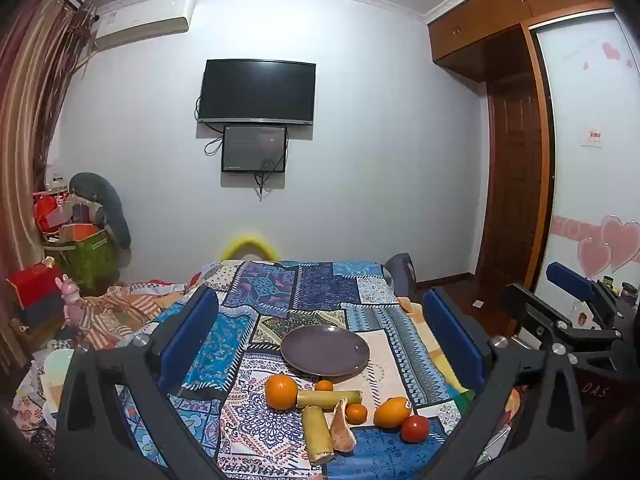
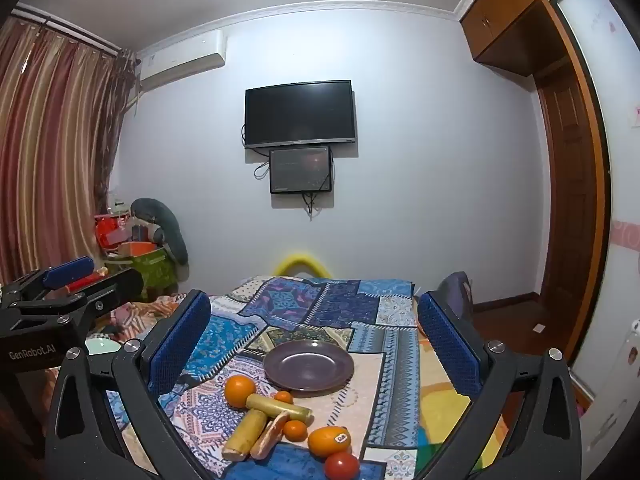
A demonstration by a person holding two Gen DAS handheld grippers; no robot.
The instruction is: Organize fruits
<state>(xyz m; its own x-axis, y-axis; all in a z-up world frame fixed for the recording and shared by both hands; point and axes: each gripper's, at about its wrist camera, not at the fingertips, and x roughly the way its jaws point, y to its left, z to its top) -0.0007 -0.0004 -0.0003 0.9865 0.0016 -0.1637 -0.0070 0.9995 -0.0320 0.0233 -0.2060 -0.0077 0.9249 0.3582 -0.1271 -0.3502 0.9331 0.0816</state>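
Currently both tools gape wide, released: left tool (image 1: 320,344), right tool (image 2: 316,344); fruits beside plate (image 2: 309,365) on patchwork cloth.

One plate (image 1: 325,350) — four oranges (image 1: 281,391), one tomato (image 1: 415,428).

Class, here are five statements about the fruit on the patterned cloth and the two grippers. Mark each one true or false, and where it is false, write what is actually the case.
1. The plate has no fruit on it. True.
2. The left gripper is shut on an orange. False: its jaws stand wide open and hold nothing.
3. The red tomato lies beside the stickered orange. True.
4. The two sugarcane pieces are on the plate. False: they lie on the cloth, nearer the camera than the plate.
5. The right gripper is open. True.
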